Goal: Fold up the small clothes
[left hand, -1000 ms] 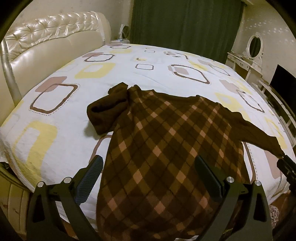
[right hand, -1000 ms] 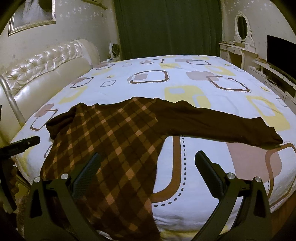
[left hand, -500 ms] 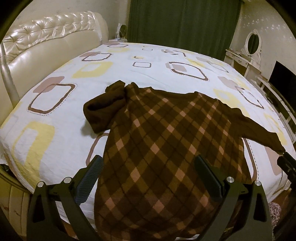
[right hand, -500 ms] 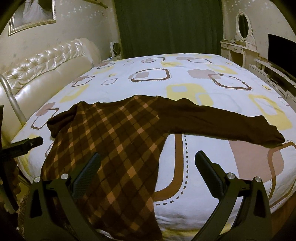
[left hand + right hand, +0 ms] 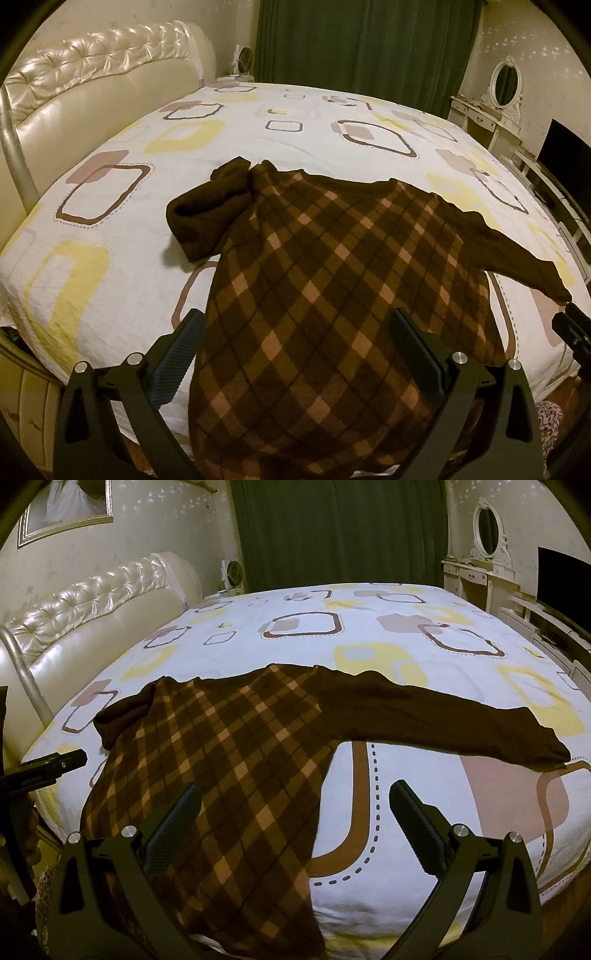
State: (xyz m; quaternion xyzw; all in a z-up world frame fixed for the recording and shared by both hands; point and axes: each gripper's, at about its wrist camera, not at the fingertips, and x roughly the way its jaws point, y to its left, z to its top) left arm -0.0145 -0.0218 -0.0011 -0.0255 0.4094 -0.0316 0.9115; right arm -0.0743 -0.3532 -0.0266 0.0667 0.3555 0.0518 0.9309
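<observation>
Two claws hover with fingers spread wide and empty over a brown plaid sweater (image 5: 314, 295) spread across a bed (image 5: 122, 229) covered in a white sheet printed with yellow and brown rounded squares. Seen from the left claw (image 5: 295, 345), the garment's checked body fills the near foreground and hangs over the mattress edge, with one plain brown sleeve bunched up toward the padded cream headboard (image 5: 96, 85). From the right claw (image 5: 295, 818), the sweater (image 5: 229, 760) lies to the left while its other sleeve stretches flat across the sheet to the right. The left claw's dark frame shows at that view's left edge. A dark green curtain (image 5: 340, 531) and a white dressing table with an oval mirror (image 5: 487, 528) stand beyond the bed (image 5: 424, 653).
</observation>
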